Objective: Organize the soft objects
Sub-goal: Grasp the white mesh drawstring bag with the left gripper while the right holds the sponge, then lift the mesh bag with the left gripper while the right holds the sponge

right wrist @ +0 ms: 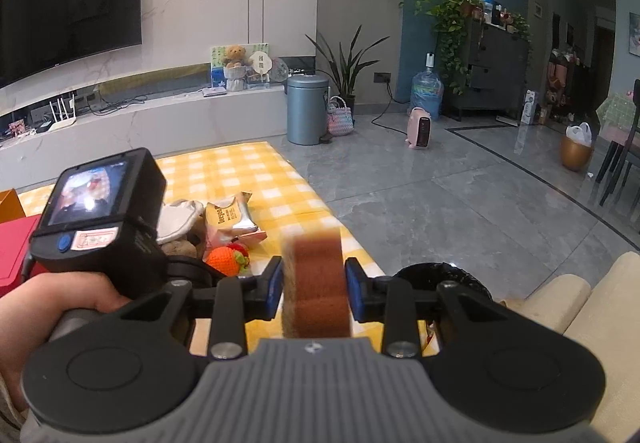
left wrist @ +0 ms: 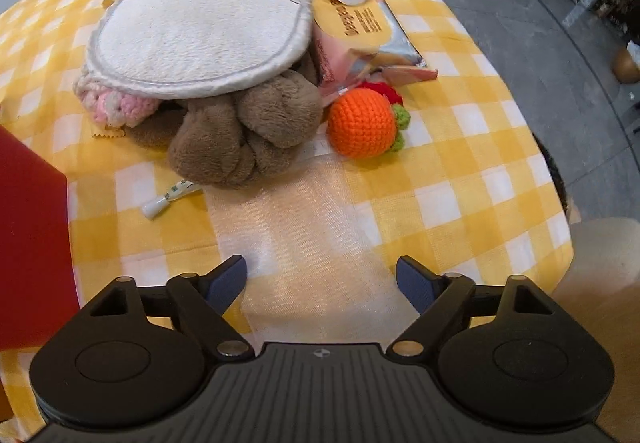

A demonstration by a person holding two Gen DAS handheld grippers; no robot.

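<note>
Task looking barely underway: right gripper [right wrist: 314, 285] is clamping a brown sponge [right wrist: 314, 283] at frame center, left gripper [left wrist: 322, 279] is hanging open w/ soft pile [left wrist: 224, 83] upper-center untouched.

Brown plush [left wrist: 248, 131] half hidden under white pad [left wrist: 200, 43], red box [left wrist: 28, 235] cut off, sponge [right wrist: 314, 283] blurred

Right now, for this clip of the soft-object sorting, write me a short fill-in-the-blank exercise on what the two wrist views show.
1. The right gripper is shut on a brown ____.
2. The left gripper hovers over the checked cloth with its jaws ____.
3. The crocheted orange ball lies just to the ____ of the brown plush toy in the left wrist view.
4. A white pad rests on ____ of the plush toy.

Missing words: sponge; open; right; top
</note>
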